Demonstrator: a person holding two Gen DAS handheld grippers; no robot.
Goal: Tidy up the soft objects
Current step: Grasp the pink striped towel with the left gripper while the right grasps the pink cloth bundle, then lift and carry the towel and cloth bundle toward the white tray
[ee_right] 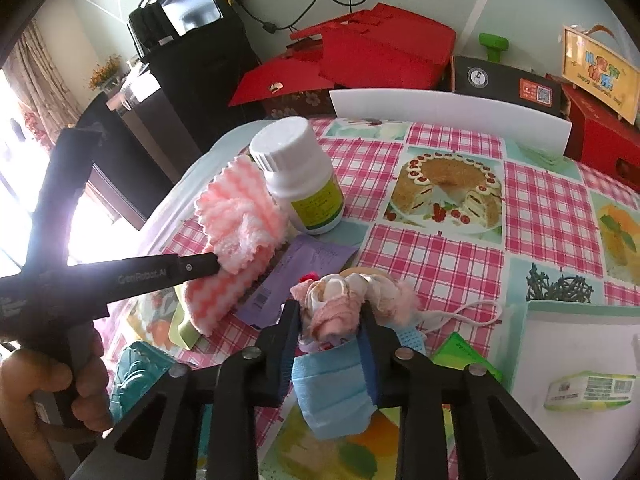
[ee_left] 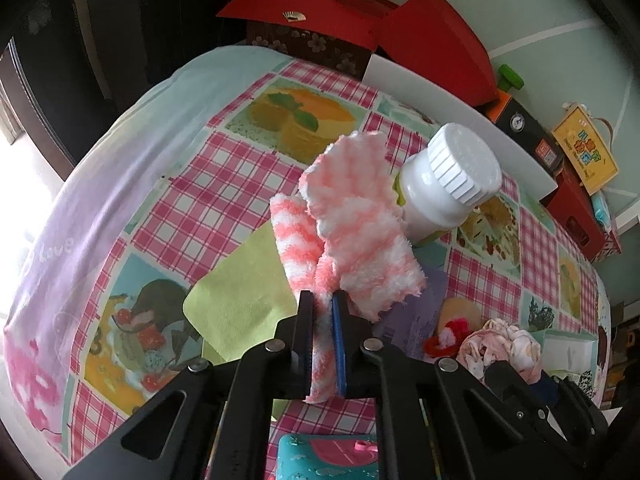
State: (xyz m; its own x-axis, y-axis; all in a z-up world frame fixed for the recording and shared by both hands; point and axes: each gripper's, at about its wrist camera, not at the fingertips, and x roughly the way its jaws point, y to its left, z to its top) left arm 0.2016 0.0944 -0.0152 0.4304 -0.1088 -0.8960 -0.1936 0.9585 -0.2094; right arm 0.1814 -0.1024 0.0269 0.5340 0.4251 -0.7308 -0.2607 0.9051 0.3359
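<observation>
Left gripper [ee_left: 322, 304] is clamped tight on one fluffy pink-and-white striped cloth [ee_left: 352, 216], whose long axis runs up and away from the jaws, leaning on the single white bottle [ee_left: 448, 176]. Right gripper [ee_right: 330, 312] has closed on one bundled pinkish fabric scrunchie [ee_right: 340, 292], just above a blue cloth [ee_right: 332, 396] on the checked desk [ee_right: 440, 248].

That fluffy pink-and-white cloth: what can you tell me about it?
The fluffy cloth is a soft, fuzzy towel with wavy pink and white stripes and zigzag-cut edges. It is crumpled and folded over itself, one fold pinched in the shut left gripper. From there it stands up off the checked tablecloth, close beside the white bottle; whether they touch is unclear.
</observation>
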